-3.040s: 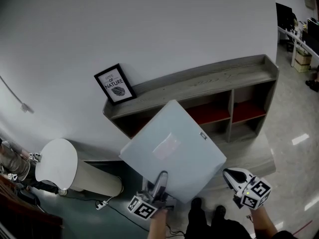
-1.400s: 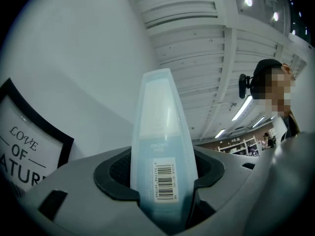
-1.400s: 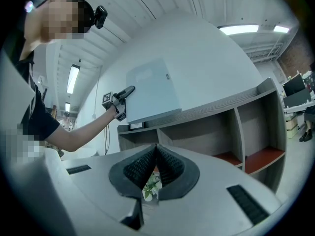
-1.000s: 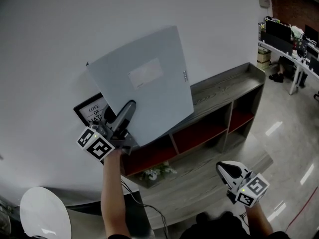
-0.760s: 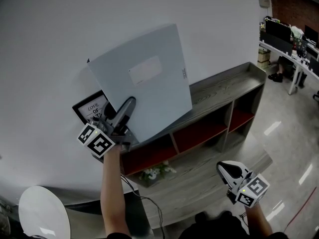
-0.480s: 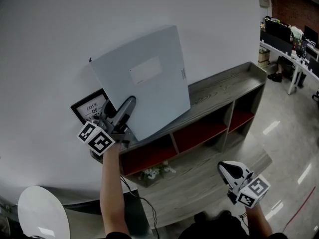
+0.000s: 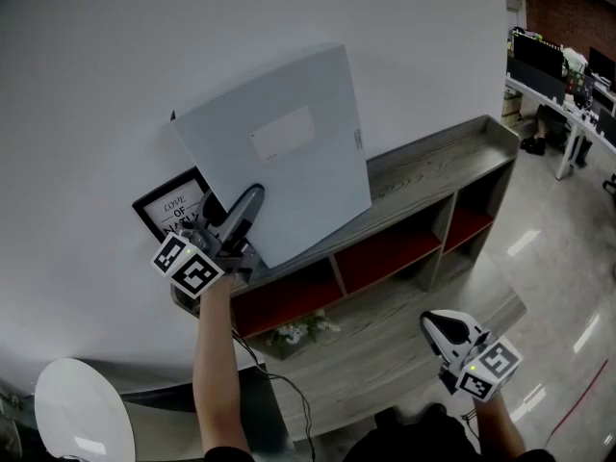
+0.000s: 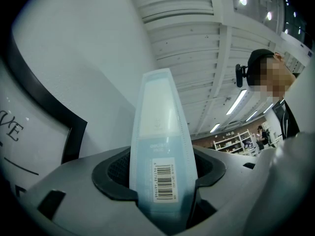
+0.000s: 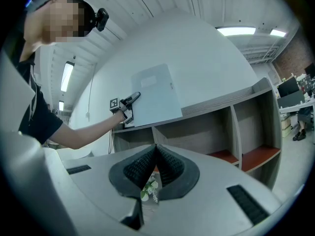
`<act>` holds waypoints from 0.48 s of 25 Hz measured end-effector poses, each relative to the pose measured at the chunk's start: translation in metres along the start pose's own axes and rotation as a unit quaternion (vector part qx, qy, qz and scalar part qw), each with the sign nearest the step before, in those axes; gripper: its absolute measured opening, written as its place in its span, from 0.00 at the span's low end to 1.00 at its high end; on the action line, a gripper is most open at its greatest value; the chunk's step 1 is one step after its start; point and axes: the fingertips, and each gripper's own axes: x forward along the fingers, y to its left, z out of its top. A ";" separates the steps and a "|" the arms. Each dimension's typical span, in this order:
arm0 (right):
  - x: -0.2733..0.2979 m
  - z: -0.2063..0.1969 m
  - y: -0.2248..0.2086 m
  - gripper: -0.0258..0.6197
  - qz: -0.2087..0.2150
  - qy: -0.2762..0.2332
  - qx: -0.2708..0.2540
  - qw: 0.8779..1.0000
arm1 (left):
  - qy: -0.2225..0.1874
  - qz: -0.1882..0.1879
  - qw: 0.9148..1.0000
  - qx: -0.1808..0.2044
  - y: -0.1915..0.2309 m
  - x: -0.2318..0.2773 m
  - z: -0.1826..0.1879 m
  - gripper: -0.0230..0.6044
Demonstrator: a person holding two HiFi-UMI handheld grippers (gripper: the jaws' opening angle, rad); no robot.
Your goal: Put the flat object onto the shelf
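Here, raised left gripper, jaws gripping folder yet just eased wider, low right gripper, jaws closed

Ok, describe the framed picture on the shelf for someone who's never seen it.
Find the long grey shelf unit against the white wall. At the left end of its top stands a small framed print. Unlike the big pale blue folder next to it, it has a black border and lettering.
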 end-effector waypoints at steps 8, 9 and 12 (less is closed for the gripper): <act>0.004 -0.002 -0.003 0.06 0.001 0.004 0.000 1.000 | -0.005 -0.007 1.000 0.003 0.004 0.000 -0.004 0.55; 0.005 -0.002 -0.003 0.06 0.001 0.004 0.000 1.000 | -0.005 -0.007 1.000 0.004 0.004 0.000 -0.004 0.55; 0.008 -0.002 -0.001 0.06 0.005 0.004 0.000 1.000 | -0.008 -0.006 1.000 0.011 0.003 0.000 -0.003 0.57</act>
